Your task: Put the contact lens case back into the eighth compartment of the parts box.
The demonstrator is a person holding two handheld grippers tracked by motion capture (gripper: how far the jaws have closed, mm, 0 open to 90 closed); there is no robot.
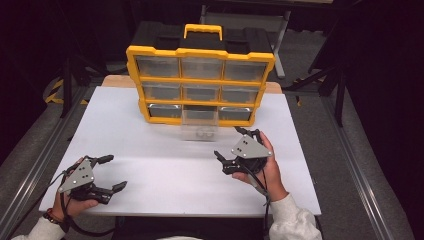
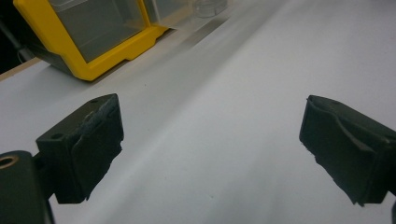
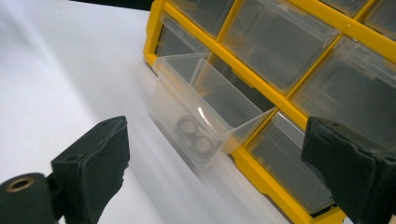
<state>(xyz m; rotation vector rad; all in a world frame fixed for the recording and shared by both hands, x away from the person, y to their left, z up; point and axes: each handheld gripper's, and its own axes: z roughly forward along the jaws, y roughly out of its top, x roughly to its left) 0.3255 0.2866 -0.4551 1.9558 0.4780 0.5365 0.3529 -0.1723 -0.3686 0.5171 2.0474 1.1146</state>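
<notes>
Left gripper (image 1: pixel 112 173) hovered low over near-left part of white table (image 1: pixel 150 170), jaws spread wide, nothing between them. Right gripper (image 1: pixel 231 145) sat farther in, right of centre, jaws parted too, empty, aimed at clear drawer (image 3: pixel 205 114). Drawer stuck out of bottom-middle slot of yellow organizer (image 1: pixel 200 75), two small round metal pieces (image 3: pixel 196 137) inside at front. Organizer stood upright at table's far edge.
</notes>
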